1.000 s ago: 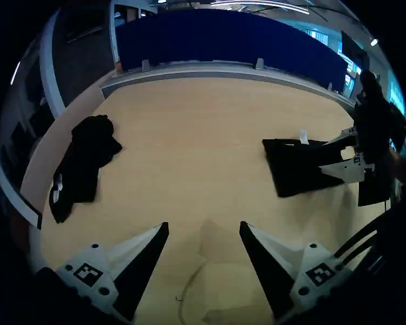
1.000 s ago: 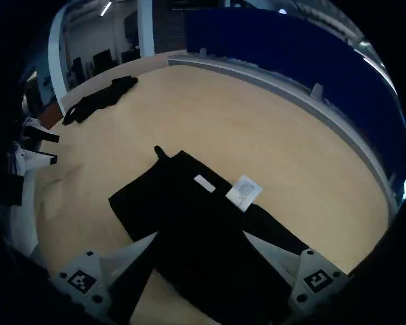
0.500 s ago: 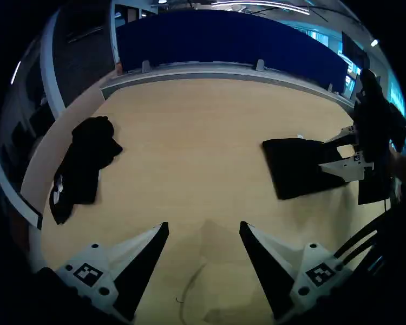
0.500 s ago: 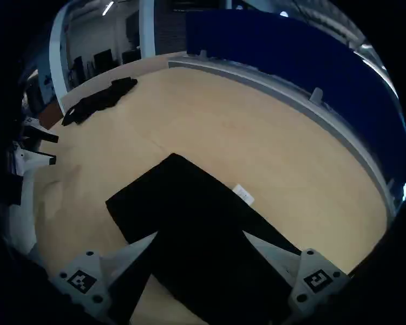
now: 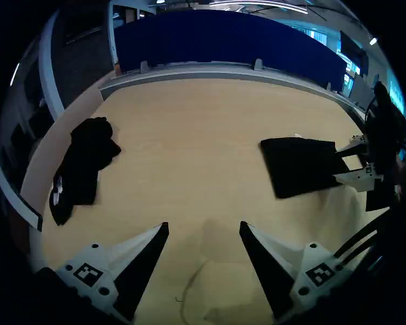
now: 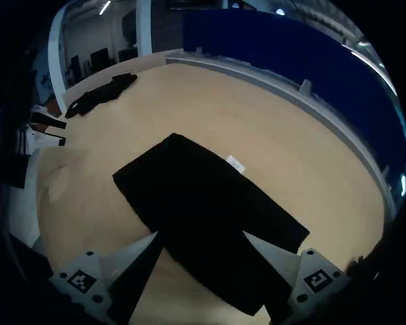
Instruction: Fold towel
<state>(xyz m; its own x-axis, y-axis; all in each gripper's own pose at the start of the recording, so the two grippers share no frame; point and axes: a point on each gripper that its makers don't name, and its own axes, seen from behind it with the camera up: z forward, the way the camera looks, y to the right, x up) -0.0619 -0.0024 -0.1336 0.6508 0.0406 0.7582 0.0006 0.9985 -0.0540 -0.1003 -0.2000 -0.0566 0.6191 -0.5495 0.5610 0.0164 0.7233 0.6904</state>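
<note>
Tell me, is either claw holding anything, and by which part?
Nothing is held. Both claws are open: the left claw over the table, the right claw astride the flat black towel.

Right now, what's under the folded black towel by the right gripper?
The folded black towel lies flat on the wooden table. A white tag pokes out at its far edge. The cloth hides anything else beneath it.

A broad, pale wooden table (image 5: 203,124) carries a flat, folded rectangular black towel (image 6: 203,211) with a small white tag (image 6: 236,164) at its edge. Well apart lies a crumpled heap of black cloth (image 5: 81,162).
</note>
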